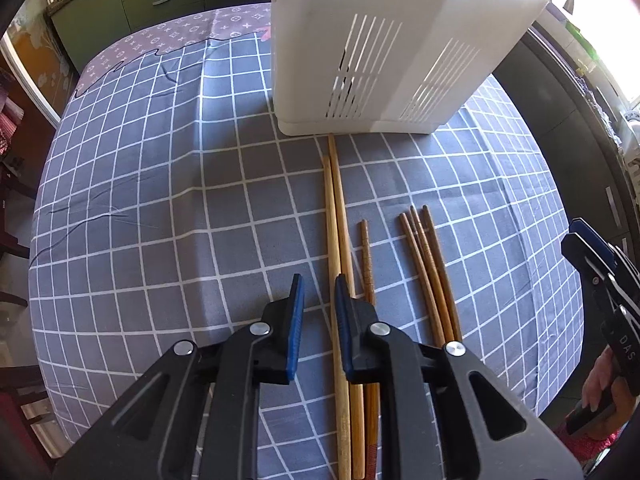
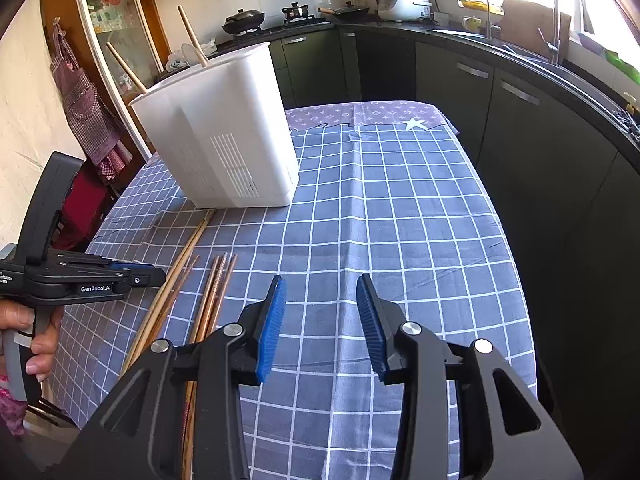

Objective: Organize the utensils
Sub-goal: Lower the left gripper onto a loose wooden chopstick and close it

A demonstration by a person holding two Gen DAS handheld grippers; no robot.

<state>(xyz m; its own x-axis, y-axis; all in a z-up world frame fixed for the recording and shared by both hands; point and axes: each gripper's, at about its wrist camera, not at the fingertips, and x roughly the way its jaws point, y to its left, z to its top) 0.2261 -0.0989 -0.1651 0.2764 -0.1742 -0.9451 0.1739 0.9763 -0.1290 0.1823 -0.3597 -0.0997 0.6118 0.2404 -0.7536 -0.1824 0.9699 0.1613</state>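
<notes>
The step in hand looks like the pick-up: loose chopsticks lie on the checked cloth of the surface (image 1: 160, 200), waiting to go into the white slotted holder (image 1: 380, 60) that stands upright at the far end, and neither tool has taken one yet.

Going left to right in the left wrist view, the left tongs (image 1: 319, 296) hang steeply over the cloth with only a narrow gap between the blue pads, and nothing is in that gap. The two long pale chopsticks (image 1: 338, 220) lie side by side just right of the gap, passing under the right-hand pad; whether the pad touches them cannot be told. Their far tips almost reach the foot of the holder. Just beside them lies a single dark chopstick (image 1: 366, 256), then, a little apart, a bundle of three dark chopsticks (image 1: 426, 264). At the right edge the right tongs (image 1: 592, 248) come into view, gripped by a hand (image 1: 600, 384).

In the right wrist view the right tongs (image 2: 320, 312) stand moderately open over bare cloth and hold nothing; the chopsticks lie off to their left. Two sticks (image 2: 192, 36) already stand in the holder.

The next move probably calls for the left tongs to shift slightly right, so that the pale pair sits between the pads, and then close.
</notes>
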